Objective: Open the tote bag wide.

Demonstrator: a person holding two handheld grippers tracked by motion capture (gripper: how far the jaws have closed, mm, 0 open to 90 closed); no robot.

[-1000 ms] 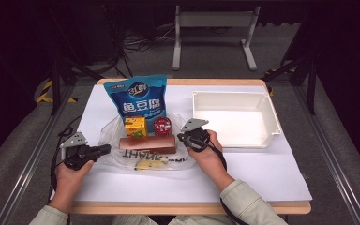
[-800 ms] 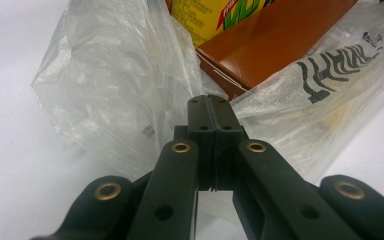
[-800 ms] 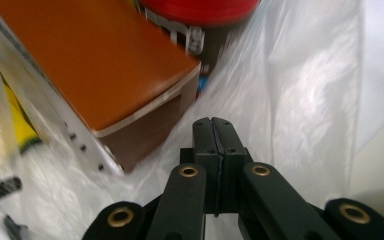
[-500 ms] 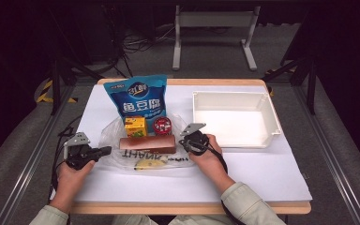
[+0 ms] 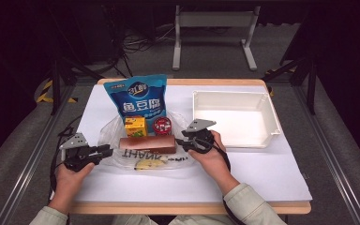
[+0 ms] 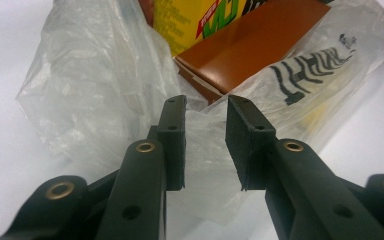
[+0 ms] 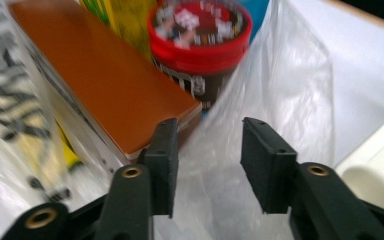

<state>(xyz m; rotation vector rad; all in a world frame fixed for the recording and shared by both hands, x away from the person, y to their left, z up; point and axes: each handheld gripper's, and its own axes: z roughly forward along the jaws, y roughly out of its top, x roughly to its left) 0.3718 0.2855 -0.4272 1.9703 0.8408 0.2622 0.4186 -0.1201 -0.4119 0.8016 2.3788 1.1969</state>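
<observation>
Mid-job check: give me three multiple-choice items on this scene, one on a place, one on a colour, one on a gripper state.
1. Where does the white tray sit?
A. right of the plastic bag
B. left of it
C. inside it

2. What colour is the cup's lid?
A. green
B. red
C. white

3. How do the left gripper's jaws stand?
A. shut on the brown box
B. shut on the bag
C. open

Answers: A, the high view shows the tray at the right; B, its rim is red; C, a gap shows between the pads.
</observation>
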